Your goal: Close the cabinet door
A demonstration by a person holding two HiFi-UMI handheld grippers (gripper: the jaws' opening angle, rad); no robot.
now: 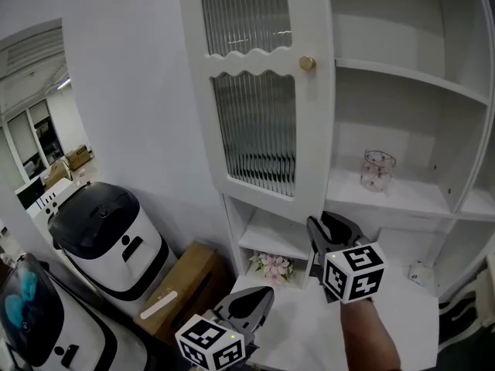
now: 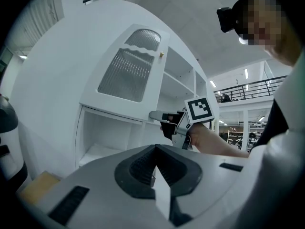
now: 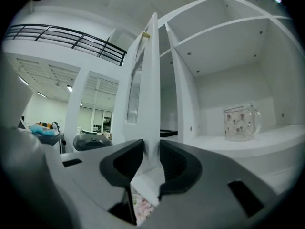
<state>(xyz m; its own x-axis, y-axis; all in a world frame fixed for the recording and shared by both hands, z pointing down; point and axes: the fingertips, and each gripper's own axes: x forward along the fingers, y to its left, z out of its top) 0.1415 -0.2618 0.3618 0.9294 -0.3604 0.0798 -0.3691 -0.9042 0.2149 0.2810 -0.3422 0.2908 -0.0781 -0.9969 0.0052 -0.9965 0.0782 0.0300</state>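
Hanging wide open, the cabinet door (image 1: 263, 91) is filling the upper centre of the head view. Its ribbed glass panes are facing the camera and its brass knob (image 1: 308, 63) is sitting near its right edge. The right hand-held gripper (image 1: 334, 226) is hovering at the door's lower right corner, a little below the middle of the frame. In the right gripper view its jaws are standing apart with the door's free edge rising between them. The edge is lying close to the pads on both sides, and I cannot tell whether they are touching it.

The left hand-held gripper (image 1: 259, 294) is sitting lower, at the bottom centre and left of the right one. Its jaws are pressed together on nothing, and it is staying clear of the door. Both are hovering over the cabinet's white surface (image 1: 402, 315).

A glass mug (image 1: 377, 170) is standing on the open shelf (image 1: 418, 199) at the right. Pink flowers (image 1: 272, 267) are lying in the low compartment under the door. A cardboard box (image 1: 186, 280) is resting at the lower left.
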